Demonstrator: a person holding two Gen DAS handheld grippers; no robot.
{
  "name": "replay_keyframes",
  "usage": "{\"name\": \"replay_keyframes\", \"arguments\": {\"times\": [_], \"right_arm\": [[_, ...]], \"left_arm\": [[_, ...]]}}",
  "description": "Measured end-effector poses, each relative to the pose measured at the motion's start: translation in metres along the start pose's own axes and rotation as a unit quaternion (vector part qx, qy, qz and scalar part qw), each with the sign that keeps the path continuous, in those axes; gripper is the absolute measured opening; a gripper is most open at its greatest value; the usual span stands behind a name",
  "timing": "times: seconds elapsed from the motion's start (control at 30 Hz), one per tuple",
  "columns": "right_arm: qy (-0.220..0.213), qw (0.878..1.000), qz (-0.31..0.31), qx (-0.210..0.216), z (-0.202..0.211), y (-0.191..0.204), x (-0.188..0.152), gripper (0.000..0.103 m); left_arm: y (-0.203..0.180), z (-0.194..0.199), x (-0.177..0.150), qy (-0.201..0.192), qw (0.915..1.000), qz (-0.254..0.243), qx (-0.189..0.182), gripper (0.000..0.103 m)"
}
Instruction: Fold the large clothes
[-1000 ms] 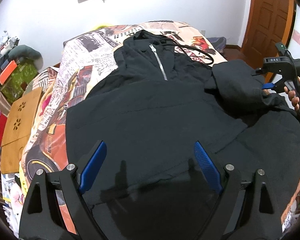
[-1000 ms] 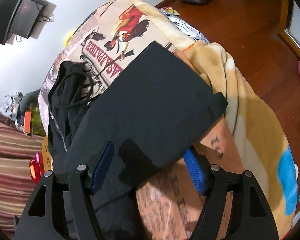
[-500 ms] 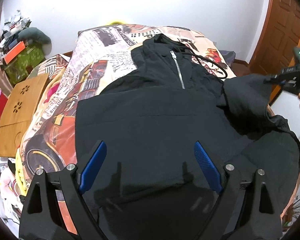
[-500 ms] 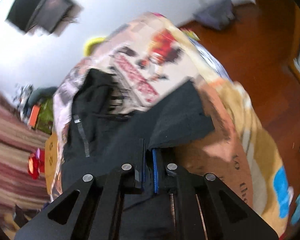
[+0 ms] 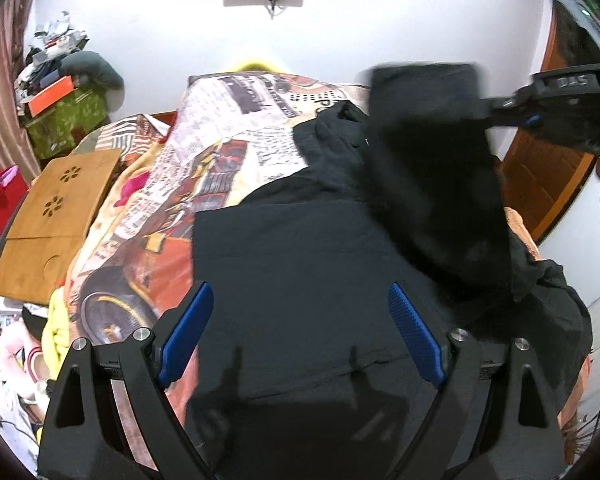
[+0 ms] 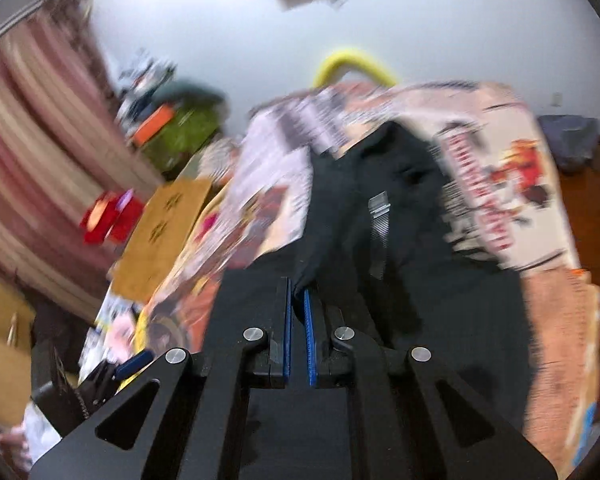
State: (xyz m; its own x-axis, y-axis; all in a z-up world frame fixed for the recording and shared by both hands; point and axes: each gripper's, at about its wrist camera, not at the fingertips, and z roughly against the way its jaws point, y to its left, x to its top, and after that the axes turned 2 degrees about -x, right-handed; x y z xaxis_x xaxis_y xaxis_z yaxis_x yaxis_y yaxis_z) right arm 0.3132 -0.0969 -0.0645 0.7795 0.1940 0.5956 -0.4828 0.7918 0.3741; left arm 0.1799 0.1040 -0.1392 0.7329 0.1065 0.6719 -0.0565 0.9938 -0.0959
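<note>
Black hoodie (image 5: 300, 264) spread front-up across a bed, on a blanket printed with newspaper and cars (image 5: 236, 136) — zip (image 6: 380, 216) running down from the collar at the far end. Step in hand, by the look of it: folding the sleeve (image 5: 432, 168) in over the body. Sleeve lifted clear of the bed, hanging in a blurred slab over the chest, cuff end uppermost.

Right gripper (image 6: 298, 312): blue pads pressed almost together, a pinch of black fabric caught at their tips; seen from the left wrist camera up at the right edge, gripping the raised sleeve near its end. Left gripper (image 5: 300, 316): blue fingers spread wide, nothing between them, hovering above the lower half of the hoodie without touching it.

Next move probably calls for carrying the sleeve across the chest and laying it flat — straight, cuff inside the body's outline, no bunching at the shoulder. Free left gripper well placed to pin the hem or smooth the body while the sleeve settles. Risk: a thin pinch of cloth slipping out in a fast swing.
</note>
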Motion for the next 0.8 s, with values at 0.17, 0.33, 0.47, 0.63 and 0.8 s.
{"name": "replay_keyframes", "arguments": {"times": [0.17,0.33,0.47,0.63,0.8], "right_arm": [[0.068,0.996,0.049,0.011,-0.061,0.041,-0.031,0.005],[0.136,0.988,0.070,0.032,-0.083,0.062,-0.052,0.005],[0.119,0.990,0.079,0.015,-0.062,0.056,-0.050,0.008],[0.059,0.996,0.060,-0.031,-0.019,0.024,-0.049,0.036],[-0.002,0.994,0.031,-0.104,0.033,-0.035,-0.058,0.050]], "left_arm": [[0.020,0.005,-0.013,0.011,0.9998,0.008,0.017,0.089],[0.040,0.003,-0.028,0.032,0.9988,0.032,0.019,0.089],[0.052,-0.007,-0.040,0.055,0.9957,0.073,-0.014,0.089],[0.058,-0.006,-0.053,0.048,0.9927,0.106,-0.033,0.089],[0.077,-0.022,-0.065,0.091,0.9762,0.173,-0.093,0.088]]}}
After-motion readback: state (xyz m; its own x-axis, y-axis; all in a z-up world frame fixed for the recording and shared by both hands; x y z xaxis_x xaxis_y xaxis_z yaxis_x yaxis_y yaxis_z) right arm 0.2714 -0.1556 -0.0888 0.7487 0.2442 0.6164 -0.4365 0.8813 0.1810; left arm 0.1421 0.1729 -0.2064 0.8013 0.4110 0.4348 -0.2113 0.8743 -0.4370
